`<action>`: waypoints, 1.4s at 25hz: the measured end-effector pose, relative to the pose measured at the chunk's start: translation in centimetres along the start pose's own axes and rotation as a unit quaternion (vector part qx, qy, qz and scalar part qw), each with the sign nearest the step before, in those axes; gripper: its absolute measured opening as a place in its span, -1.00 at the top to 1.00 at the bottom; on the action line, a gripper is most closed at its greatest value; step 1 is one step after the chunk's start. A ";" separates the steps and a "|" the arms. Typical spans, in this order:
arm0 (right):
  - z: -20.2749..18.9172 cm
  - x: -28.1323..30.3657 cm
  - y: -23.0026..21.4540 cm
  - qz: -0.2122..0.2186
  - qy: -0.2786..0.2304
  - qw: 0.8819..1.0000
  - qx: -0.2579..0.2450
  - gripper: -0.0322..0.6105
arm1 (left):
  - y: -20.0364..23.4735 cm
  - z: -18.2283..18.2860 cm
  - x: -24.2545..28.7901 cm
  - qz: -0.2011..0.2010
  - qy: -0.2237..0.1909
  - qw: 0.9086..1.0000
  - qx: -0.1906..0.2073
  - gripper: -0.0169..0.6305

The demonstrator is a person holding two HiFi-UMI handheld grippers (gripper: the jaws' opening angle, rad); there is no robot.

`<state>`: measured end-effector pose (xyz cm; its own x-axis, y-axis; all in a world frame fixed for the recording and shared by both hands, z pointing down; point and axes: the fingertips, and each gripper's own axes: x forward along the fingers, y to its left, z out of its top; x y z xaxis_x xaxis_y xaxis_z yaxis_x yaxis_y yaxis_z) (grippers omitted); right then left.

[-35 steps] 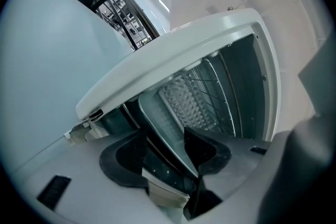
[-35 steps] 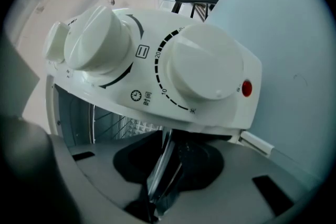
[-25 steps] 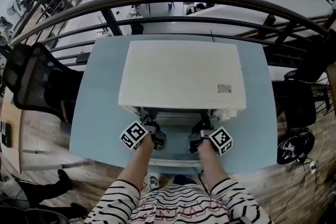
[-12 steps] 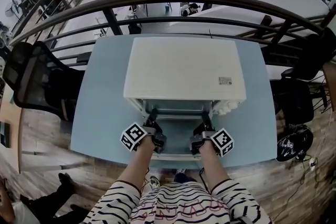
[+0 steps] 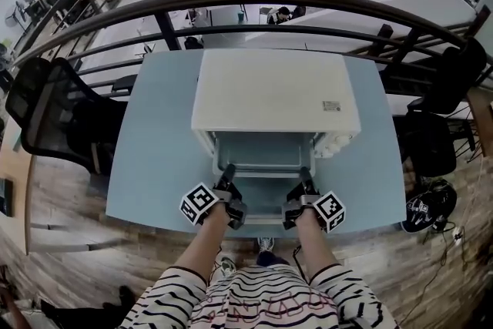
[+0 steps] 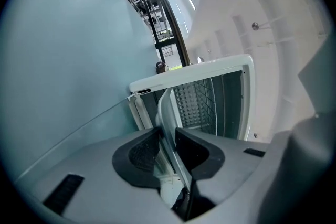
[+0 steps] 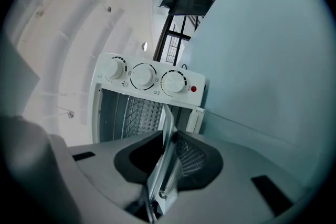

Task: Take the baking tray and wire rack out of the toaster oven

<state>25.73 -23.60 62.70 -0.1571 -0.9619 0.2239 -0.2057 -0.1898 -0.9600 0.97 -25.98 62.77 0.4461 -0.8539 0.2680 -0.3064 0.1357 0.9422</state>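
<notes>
A white toaster oven (image 5: 273,88) stands on the light blue table (image 5: 154,166) with its front open. The metal baking tray (image 5: 262,200) sticks partway out of the front towards me. My left gripper (image 5: 228,176) is shut on the tray's front rim at the left. Its jaws have just been closing, with the rim (image 6: 167,107) between the pads of the left gripper (image 6: 165,140). On the right, the right gripper (image 5: 306,178) is shut on the same rim (image 7: 168,123), which runs between the pads of the right gripper (image 7: 169,147). The wire rack (image 6: 202,99) (image 7: 137,113) sits inside the oven.
Three white knobs (image 7: 143,75) and a red lamp (image 7: 193,88) sit on the oven's control strip. A black office chair (image 5: 46,112) stands left of the table. A dark curved railing (image 5: 254,0) runs behind it. The table's front edge (image 5: 254,236) is close below the grippers.
Both grippers have drawn back towards me and the tray has slid further out of the oven. The left jaws have closed onto the rim.
</notes>
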 end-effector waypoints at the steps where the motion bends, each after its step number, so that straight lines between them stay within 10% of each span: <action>1: -0.2 -0.4 -0.1 -0.001 -0.002 1.000 0.001 0.62 | 0.1 -0.2 -0.4 -0.001 0.002 1.000 -0.002 0.61; 35: -6.9 -15.5 -1.8 -0.011 -0.056 0.997 0.050 0.63 | 2.2 -3.7 -13.7 -0.037 0.060 0.997 -0.040 0.64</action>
<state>21.83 -7.02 62.10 -0.0438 -0.9722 0.2301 -0.1098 -0.2242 -0.9683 -2.77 -12.10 61.94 0.5634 -0.7979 0.2144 -0.2022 0.1185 0.9722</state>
